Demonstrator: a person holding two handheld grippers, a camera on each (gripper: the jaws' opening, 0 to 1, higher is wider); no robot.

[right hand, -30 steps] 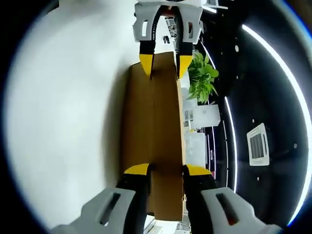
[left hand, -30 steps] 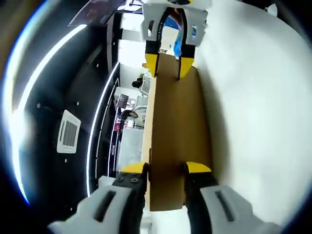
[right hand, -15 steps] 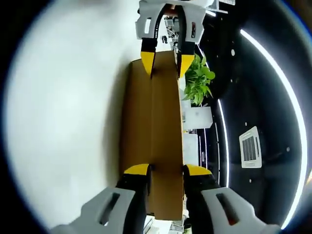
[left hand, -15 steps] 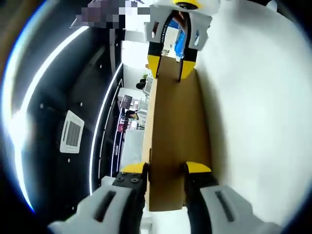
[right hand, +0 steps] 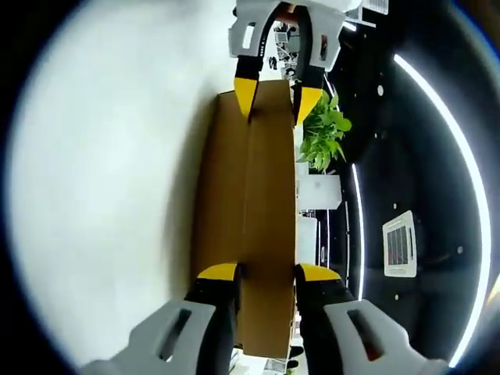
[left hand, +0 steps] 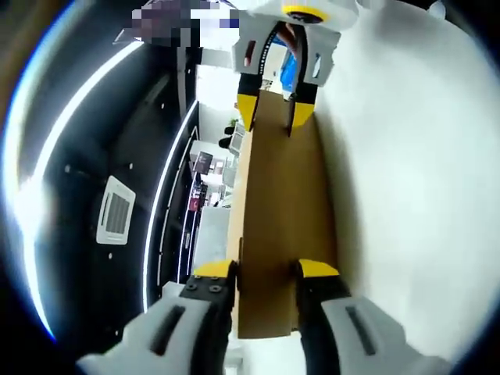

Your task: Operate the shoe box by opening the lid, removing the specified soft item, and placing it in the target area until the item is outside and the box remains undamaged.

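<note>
My left tongs (left hand: 266, 269) are clenched on one end of the flat brown cardboard shoe-box lid (left hand: 285, 203), the yellow tips pinching its near edge at six o'clock in the left gripper view. My right tongs (right hand: 267, 271) grip the opposite end the same way in the right gripper view. Each pair also shows at twelve o'clock in the other's view, biting the far end of the same panel.

Over the last second little has changed. The grips have not slipped. In the right gripper view the far tongs and the green leafy potted plant (right hand: 322, 139) have drifted slightly toward one o'clock, and in the left gripper view the background of the dark ceiling with its white light strips (left hand: 74, 101) has slid a touch. I take that as my hands rolling slightly, the lid carried along between them.

The white surface (right hand: 109, 180) lies alongside the lid. I judge the opening step is under way, not finished. The soft item and the box body I cannot make out.
</note>
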